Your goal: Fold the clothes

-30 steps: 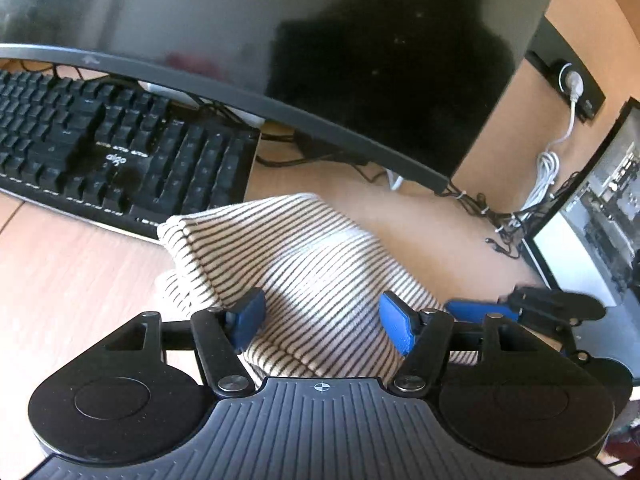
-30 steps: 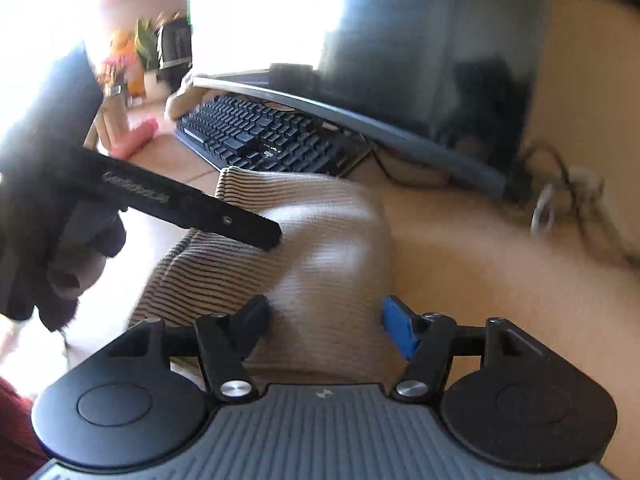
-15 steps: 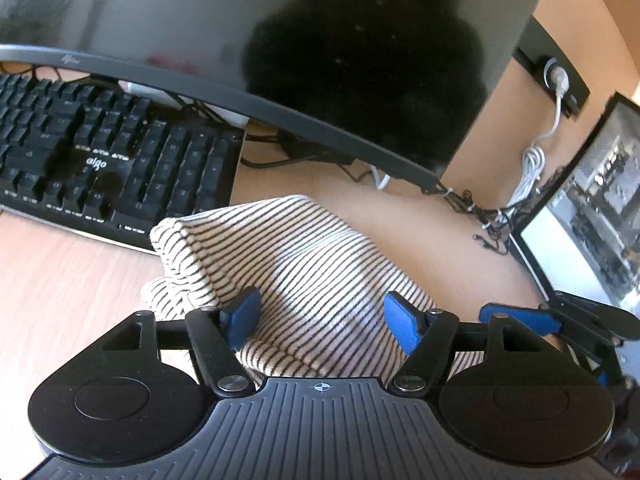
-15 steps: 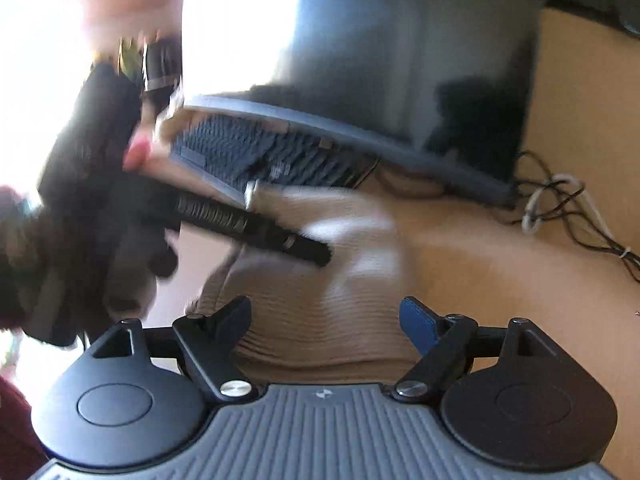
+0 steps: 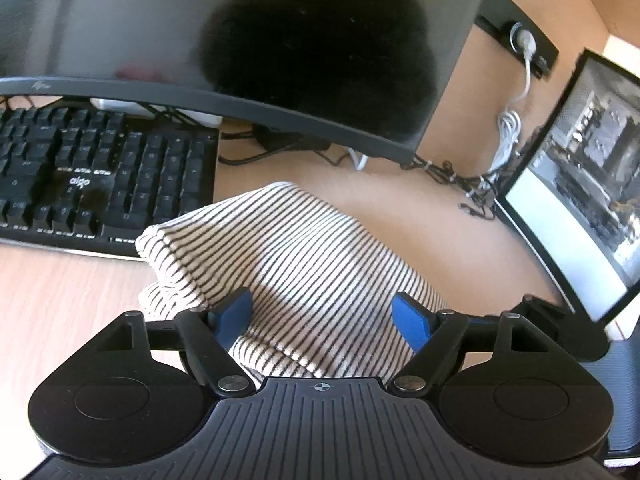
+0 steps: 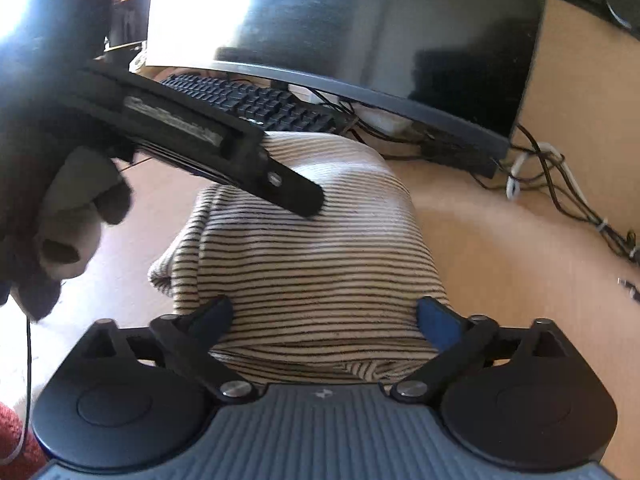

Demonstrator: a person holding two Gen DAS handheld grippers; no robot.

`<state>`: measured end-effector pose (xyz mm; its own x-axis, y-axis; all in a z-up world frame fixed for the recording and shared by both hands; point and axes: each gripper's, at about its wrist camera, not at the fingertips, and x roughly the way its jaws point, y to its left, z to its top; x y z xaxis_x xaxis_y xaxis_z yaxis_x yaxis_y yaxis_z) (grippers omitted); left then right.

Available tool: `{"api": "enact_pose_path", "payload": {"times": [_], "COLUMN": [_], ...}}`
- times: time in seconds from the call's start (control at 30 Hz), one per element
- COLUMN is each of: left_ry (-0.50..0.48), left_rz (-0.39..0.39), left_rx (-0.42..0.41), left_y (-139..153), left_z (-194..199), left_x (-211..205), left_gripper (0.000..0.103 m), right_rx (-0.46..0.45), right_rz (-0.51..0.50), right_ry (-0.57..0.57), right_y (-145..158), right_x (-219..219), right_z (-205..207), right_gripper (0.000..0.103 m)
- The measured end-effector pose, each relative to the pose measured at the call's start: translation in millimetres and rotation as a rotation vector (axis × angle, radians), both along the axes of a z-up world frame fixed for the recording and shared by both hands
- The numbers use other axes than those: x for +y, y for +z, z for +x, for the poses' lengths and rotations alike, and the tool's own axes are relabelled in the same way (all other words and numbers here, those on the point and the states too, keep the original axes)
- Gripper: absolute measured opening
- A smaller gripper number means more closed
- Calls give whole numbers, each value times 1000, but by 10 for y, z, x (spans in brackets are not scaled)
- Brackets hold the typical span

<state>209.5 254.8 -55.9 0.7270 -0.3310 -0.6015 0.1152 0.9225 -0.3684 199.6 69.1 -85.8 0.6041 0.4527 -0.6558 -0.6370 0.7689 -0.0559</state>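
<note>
A cream garment with thin dark stripes (image 5: 288,264) lies folded in a thick bundle on the wooden desk (image 5: 60,304). My left gripper (image 5: 322,312) hovers open over its near edge, the blue pads spread on either side of the cloth. In the right wrist view the same garment (image 6: 312,264) fills the middle, and my right gripper (image 6: 324,316) is open wide over its near edge. One black finger of the left gripper (image 6: 280,182) reaches over the bundle's far left corner, held by a gloved hand (image 6: 68,216).
A black keyboard (image 5: 100,184) sits just behind the garment on the left, under a curved dark monitor (image 5: 240,40). A second lit screen (image 5: 580,208) stands at the right. Tangled cables (image 5: 460,176) lie at the back, with bare desk (image 6: 500,272) to the garment's right.
The right gripper's jaws have spread wider and it has centred on the bundle. The left gripper has drifted slightly, staying open. The garment has kept its folded shape.
</note>
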Motion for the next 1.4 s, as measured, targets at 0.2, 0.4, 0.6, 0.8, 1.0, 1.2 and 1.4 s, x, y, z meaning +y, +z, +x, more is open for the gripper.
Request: {"api": "enact_pose_path", "payload": {"times": [0.2, 0.4, 0.6, 0.8, 1.0, 1.2, 1.4], "left_ry": [198, 399, 528, 643, 732, 832, 851], "left_rz": [-25, -39, 34, 112, 206, 236, 285], "left_rx": [-21, -2, 24, 69, 37, 10, 9], "left_y": [71, -8, -82, -207, -177, -178, -138], "left_z": [-493, -1004, -1180, -1338, -1513, -1423, -1367], "left_x": [-129, -454, -1095, -1701, -2115, -2266, -2386], "left_gripper": [97, 98, 103, 103, 103, 103, 103], "right_rx": [6, 110, 112, 28, -145, -54, -23], "right_rz": [31, 61, 22, 69, 164, 235, 212], "right_ry": [43, -4, -13, 52, 113, 180, 218], "right_y": [34, -118, -210, -213, -116, -107, -154], "right_x": [-280, -884, -1315, -1766, -2065, -2130, -2023], "right_z": [-37, 45, 152, 5, 53, 394, 422], "right_gripper": [103, 103, 103, 103, 103, 103, 103]}}
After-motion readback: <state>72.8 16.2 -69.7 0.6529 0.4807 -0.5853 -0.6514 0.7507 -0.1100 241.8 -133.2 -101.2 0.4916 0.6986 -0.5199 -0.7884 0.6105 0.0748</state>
